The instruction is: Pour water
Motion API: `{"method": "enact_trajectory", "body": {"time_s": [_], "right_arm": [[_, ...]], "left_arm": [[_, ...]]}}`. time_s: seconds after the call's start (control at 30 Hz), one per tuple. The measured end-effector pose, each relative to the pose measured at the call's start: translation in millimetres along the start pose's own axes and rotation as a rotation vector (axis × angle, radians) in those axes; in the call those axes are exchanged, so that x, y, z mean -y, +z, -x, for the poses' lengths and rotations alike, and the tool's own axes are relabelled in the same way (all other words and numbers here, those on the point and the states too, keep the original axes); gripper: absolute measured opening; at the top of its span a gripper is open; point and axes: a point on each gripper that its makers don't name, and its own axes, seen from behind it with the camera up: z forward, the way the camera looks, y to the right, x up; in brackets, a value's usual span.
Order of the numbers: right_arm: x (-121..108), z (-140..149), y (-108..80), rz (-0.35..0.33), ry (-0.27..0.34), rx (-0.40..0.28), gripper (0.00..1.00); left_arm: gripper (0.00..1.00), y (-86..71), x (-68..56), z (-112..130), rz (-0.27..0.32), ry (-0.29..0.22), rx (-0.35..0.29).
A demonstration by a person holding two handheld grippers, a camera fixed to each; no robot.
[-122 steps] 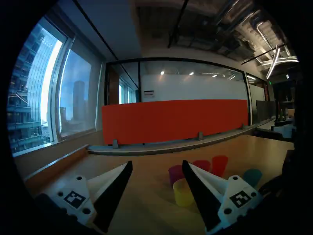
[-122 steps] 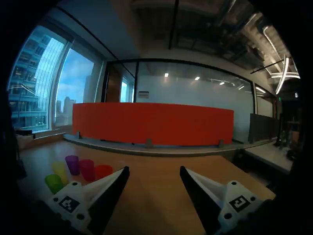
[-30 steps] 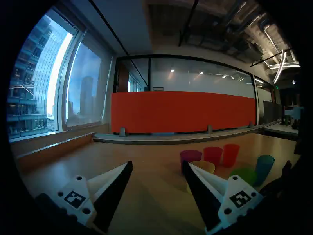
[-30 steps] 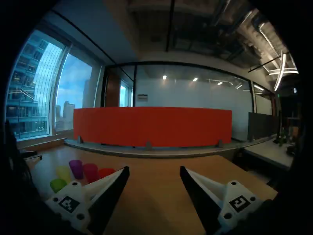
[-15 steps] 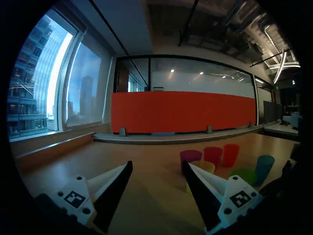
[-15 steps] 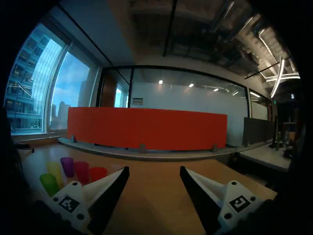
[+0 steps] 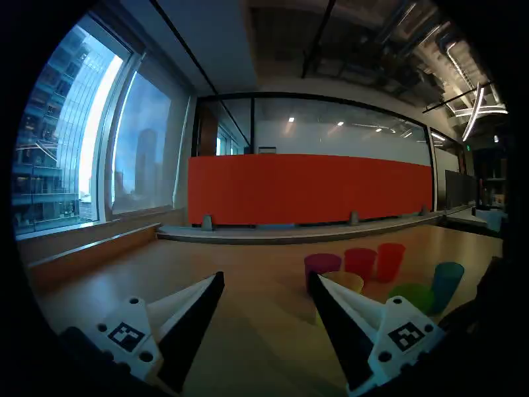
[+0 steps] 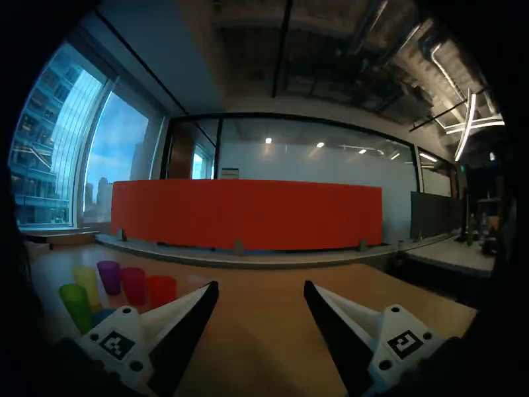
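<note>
**Obscured.** In the left gripper view, the yellow cup [image 7: 345,282] stands partly behind the right-hand finger of the left gripper [image 7: 264,278], which hides its lower body. The green cup [image 7: 411,295] is cut off below by the same finger. In the right gripper view, the base of the orange cup [image 8: 161,289] is hidden behind the near finger of the right gripper [image 8: 260,286]. The lighting is dim towards the edges of both views.

**Containers.** Six cups stand upright in a close cluster on the wooden surface [image 7: 251,261]. The purple cup [image 7: 321,263], pink cup [image 7: 360,261] and orange cup form the far row. The yellow cup, the green cup and the teal cup [image 7: 448,282] stand nearer. Both cameras sit close to rim level, so the contents of the cups cannot be told.

**Jaws.** Both sets of jaws are released and spread wide. Nothing lies between them and they touch nothing. The cluster lies ahead and to the right of the left gripper, and ahead and to the left of the right gripper. An orange partition [image 8: 244,213] runs along the far edge of the surface.
</note>
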Motion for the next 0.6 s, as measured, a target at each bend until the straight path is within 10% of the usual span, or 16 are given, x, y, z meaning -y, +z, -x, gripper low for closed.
{"method": "enact_trajectory", "body": {"time_s": [0.6], "right_arm": [[-16.4, 23.2, 7.3, 0.001, 0.044, 0.037, 1.00]], "left_arm": [[0.94, 0.6, 0.3, 0.0, 0.000, 0.000, 0.000]]}}
